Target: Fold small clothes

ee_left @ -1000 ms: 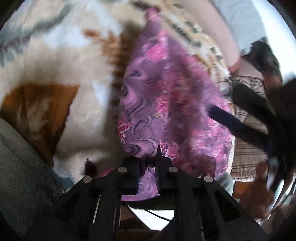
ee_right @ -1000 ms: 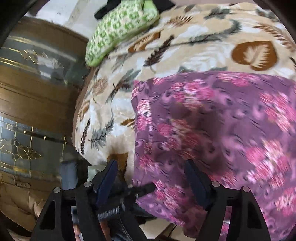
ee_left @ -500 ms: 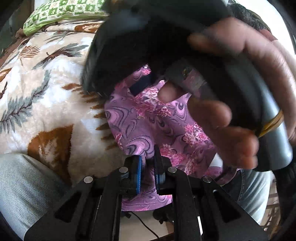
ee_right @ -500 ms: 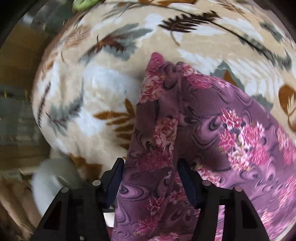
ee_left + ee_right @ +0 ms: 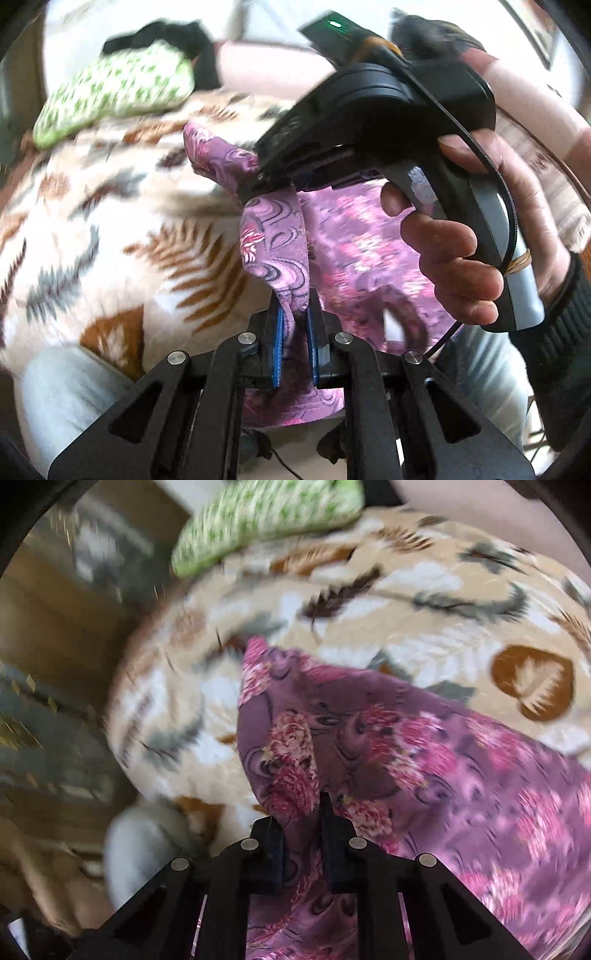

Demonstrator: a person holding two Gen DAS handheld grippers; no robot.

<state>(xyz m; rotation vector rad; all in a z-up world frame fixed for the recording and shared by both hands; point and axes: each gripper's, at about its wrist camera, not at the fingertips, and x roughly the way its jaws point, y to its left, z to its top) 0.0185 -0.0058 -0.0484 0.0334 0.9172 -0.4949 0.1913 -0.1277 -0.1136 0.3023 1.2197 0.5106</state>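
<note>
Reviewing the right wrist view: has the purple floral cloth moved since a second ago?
Yes. The purple floral cloth lay spread across the leaf-print blanket; it is now gathered into a peak, lifted off it, and the right hand-held gripper, its jaws just closed, pinches its edge.

I am looking at a cream blanket (image 5: 424,590) with brown and grey leaf prints lying across the bed. A green patterned pillow (image 5: 114,92) is sitting at its far edge, something black (image 5: 166,31) lying just behind.
</note>
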